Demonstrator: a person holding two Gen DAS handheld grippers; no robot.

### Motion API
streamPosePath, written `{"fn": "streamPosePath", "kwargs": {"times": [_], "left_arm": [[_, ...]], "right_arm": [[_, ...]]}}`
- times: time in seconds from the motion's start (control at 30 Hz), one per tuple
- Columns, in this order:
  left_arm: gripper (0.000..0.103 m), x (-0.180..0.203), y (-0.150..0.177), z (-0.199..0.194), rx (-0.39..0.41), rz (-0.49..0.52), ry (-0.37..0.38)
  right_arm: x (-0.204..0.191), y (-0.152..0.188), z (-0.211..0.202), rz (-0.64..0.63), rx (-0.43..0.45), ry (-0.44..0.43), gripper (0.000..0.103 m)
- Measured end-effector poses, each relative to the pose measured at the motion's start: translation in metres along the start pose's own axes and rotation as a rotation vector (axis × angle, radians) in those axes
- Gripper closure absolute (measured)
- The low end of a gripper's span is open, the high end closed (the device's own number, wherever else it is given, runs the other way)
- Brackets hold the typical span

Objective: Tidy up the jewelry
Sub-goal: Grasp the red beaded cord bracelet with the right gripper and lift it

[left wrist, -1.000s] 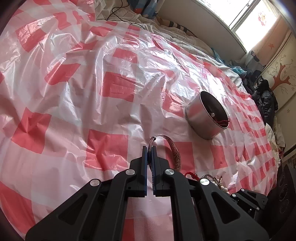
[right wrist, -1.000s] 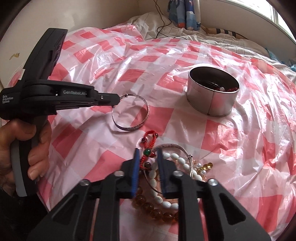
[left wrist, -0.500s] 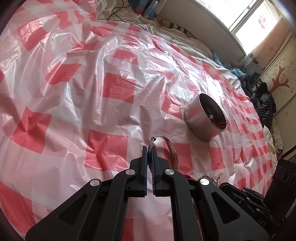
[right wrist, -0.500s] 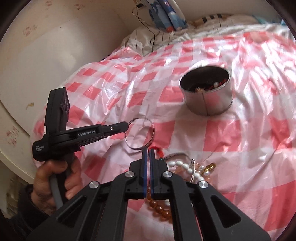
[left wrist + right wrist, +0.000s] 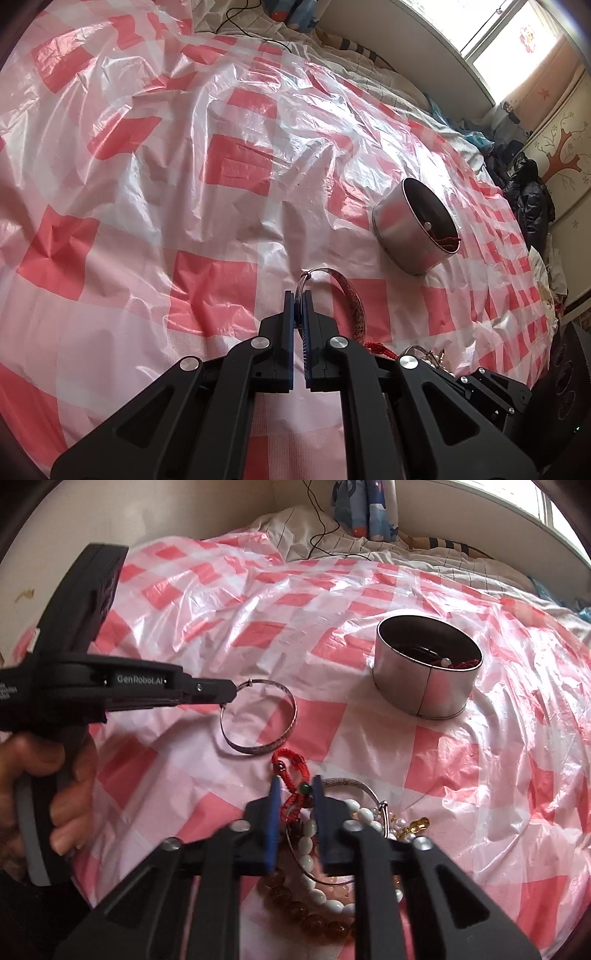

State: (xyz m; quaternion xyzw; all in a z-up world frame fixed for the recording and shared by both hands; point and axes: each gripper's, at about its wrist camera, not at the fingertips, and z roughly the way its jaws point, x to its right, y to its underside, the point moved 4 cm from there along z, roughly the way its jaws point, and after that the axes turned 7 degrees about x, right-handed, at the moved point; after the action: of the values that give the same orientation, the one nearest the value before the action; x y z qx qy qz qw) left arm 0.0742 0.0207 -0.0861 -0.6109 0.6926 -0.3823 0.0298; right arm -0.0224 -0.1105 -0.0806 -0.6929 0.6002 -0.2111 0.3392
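Pink-and-white checked plastic sheeting (image 5: 424,760) covers a bed, crinkled and glossy, and on it the jewelry is being sorted. Closest to the work is a silver bangle (image 5: 258,716): a thin, stiff metal hoop, light and probably slick, best pinched across its narrow band near the rim. The left tongs (image 5: 231,694) are clamped on it at about its ten o'clock edge, while its lower arc seems to rest on the sheeting. In the left wrist view the bangle (image 5: 347,295) curves away from the closed tips toward four o'clock.

Just below the bangle, at its five o'clock, lies a red cord bracelet (image 5: 291,779) (soft, limp, likely to snag on its neighbours). The right tongs (image 5: 294,794) straddle it, jaws opening, with the cord between the blue pads and no firm pinch visible. A knot or bead would probably give the surest hold.

Behind those tips sits a tangled heap: white bead strand (image 5: 314,845), amber beads (image 5: 295,904), a thin wire hoop, all likely to drag along.

Out at two o'clock from the bangle stands a round metal tin (image 5: 424,686), well apart, already holding some pieces.
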Motion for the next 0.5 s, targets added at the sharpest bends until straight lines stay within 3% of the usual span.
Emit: {"fn": "streamPosePath", "kwargs": {"times": [0.13,0.5], "left_arm": [[0.100,0.000,0.000,0.001,0.000,-0.003,0.005],[0.100,0.002,-0.006,-0.011,0.036,-0.027,0.047]], "right_arm": [[0.008,-0.003,-0.009,0.081,0.036,-0.062,0.094],[0.057,-0.014,-0.041,0.516,0.180,-0.415,0.094]]}}
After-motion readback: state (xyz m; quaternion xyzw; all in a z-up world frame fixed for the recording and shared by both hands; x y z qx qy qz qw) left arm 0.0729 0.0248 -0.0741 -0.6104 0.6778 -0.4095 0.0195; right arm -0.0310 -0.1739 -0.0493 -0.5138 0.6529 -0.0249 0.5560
